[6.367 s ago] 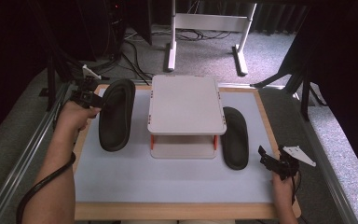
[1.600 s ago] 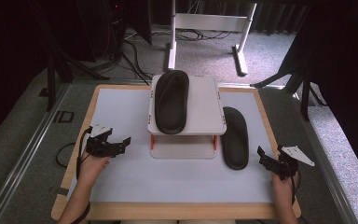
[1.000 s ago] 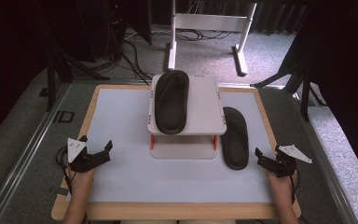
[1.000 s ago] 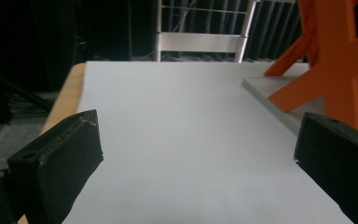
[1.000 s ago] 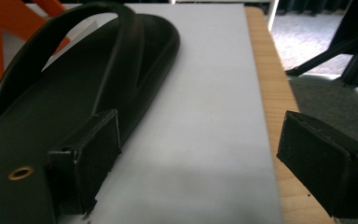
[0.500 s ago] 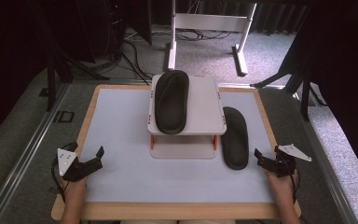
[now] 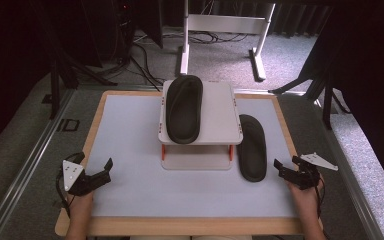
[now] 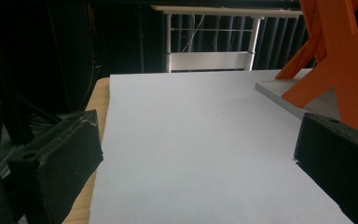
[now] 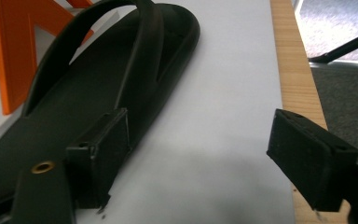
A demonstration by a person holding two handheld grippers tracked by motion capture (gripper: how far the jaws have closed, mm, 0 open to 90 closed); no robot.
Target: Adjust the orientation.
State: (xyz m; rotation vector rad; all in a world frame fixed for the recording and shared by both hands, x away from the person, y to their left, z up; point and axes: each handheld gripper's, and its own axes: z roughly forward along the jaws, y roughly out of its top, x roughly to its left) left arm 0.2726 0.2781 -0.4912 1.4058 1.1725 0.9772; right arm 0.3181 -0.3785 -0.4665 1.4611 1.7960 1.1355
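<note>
Right gripper (image 7: 286, 170) sits low at the near right edge of the pale grey table mat (image 7: 130, 150), held by the right hand (image 7: 307, 192). Jaws stand wide, nothing between the pads; they have just been closing a little. In the right gripper view (image 9: 186, 163) one jaw hangs over the heel edge of the black rubber flip-flop sandal on the mat (image 9: 98, 93), the other jaw is out over the wooden table rim (image 9: 293, 60); only bare mat lies between them. In the high view that sandal on the mat (image 7: 251, 147) lies just ahead and to the inner side of the right gripper, right beside the white raised platform with orange legs (image 7: 220, 115). A second black flip-flop sandal (image 7: 184, 107) lies on top of the platform, farther ahead and inward.

Left gripper (image 7: 100, 175) is at the near left edge, in the left hand (image 7: 80, 205), jaws spread wide and holding nothing. In the left gripper view (image 8: 191, 172) bare mat lies ahead of it, with an orange platform leg (image 8: 340, 70) ahead on its right.
</note>
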